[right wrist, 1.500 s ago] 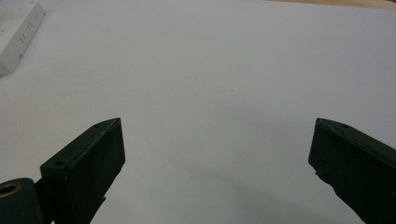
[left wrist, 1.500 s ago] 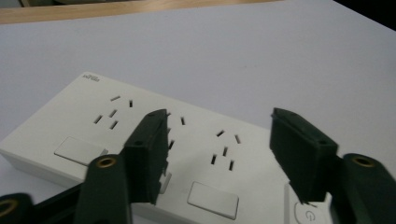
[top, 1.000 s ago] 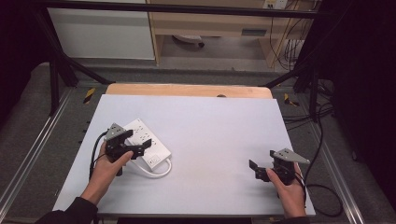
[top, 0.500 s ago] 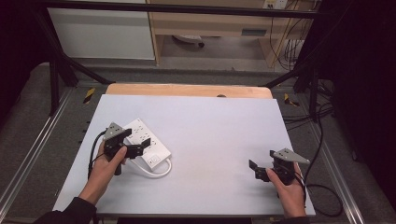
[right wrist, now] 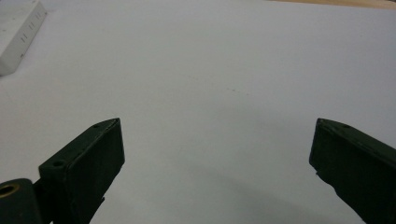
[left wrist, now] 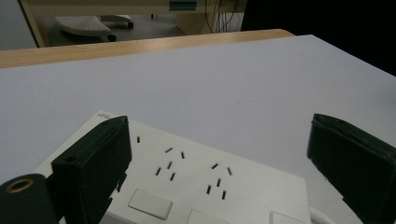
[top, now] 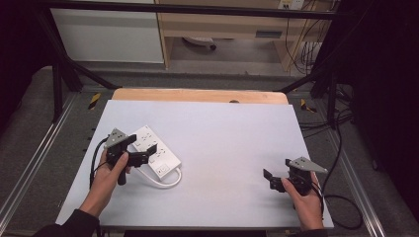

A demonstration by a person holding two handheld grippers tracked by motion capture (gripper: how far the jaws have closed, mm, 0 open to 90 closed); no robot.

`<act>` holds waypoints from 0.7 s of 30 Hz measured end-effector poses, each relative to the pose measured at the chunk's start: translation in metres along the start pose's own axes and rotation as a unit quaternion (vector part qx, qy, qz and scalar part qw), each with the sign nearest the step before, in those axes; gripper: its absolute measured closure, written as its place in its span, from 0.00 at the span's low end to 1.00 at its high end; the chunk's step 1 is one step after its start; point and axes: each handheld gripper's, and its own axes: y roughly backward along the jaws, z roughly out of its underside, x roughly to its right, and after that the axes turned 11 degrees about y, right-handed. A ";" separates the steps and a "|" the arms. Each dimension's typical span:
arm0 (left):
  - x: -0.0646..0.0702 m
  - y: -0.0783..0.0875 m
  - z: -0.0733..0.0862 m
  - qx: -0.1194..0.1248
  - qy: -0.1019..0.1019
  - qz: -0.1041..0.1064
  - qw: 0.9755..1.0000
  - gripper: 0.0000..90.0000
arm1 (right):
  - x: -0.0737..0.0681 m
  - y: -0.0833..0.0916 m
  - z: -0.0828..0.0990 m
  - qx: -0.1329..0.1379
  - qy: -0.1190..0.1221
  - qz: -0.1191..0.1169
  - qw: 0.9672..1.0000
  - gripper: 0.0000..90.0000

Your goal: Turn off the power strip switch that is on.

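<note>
White plastic power strip (top: pixel 155 153), flat and rectangular with rows of sockets, lies on the pale grey bench (top: pixel 222 143) in the high view, towards the bench's left side and turned at a slant. Its white cable (top: pixel 165 180) loops out from the near end of the strip. The left hand-held gripper (top: pixel 143 152) hangs right over the strip, black jaws spread apart above its top face, held by the person's left hand (top: pixel 109 173). Well to the right of the strip, near the bench's right edge, the right hand-held gripper (top: pixel 268 180) sits low over bare surface, jaws apart, in the right hand (top: pixel 305 197).

From the left gripper view, the strip (left wrist: pixel 201 182) lies just below and between the two wide-set jaws, its socket slots and switches facing up; neither jaw clearly touches it.

From the right gripper view, the jaws stand wide apart over bare bench (right wrist: pixel 224 93), with the strip (right wrist: pixel 18 35) far off at the upper left corner.
</note>
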 end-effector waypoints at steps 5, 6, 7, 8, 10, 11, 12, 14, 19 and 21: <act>0.001 0.001 -0.002 0.000 -0.004 0.002 1.000 0.07 | 0.000 0.000 0.000 0.000 0.000 0.000 1.000 0.04; 0.001 0.002 -0.002 -0.001 -0.003 0.002 1.000 0.07 | 0.000 0.000 0.000 0.000 0.000 0.000 1.000 0.04; 0.001 0.002 -0.003 0.000 -0.004 0.002 1.000 0.07 | 0.000 0.000 0.000 0.000 -0.002 0.000 1.000 0.04; 0.001 0.003 -0.003 0.001 -0.003 0.002 1.000 0.07 | 0.000 0.000 0.000 0.000 -0.002 0.000 1.000 0.04; 0.001 0.005 -0.004 0.001 -0.005 0.003 1.000 0.07 | 0.000 0.000 0.000 0.000 -0.002 0.000 1.000 0.04; 0.002 0.006 -0.004 0.001 -0.005 0.003 1.000 0.07 | 0.000 0.000 0.000 0.000 -0.002 0.000 1.000 0.04; 0.002 0.008 -0.004 0.002 -0.005 0.003 1.000 0.07 | 0.000 0.000 0.000 0.000 -0.002 0.000 1.000 0.04; 0.002 0.010 -0.004 0.002 -0.005 0.004 1.000 0.07 | 0.000 -0.001 0.000 0.000 -0.002 0.000 1.000 0.04; 0.002 0.018 -0.006 0.005 -0.006 0.003 1.000 0.07 | 0.000 -0.001 0.000 0.001 -0.002 -0.001 1.000 0.04; 0.002 0.021 -0.006 0.006 -0.007 0.003 1.000 0.07 | 0.000 -0.001 0.000 0.000 -0.003 0.000 1.000 0.04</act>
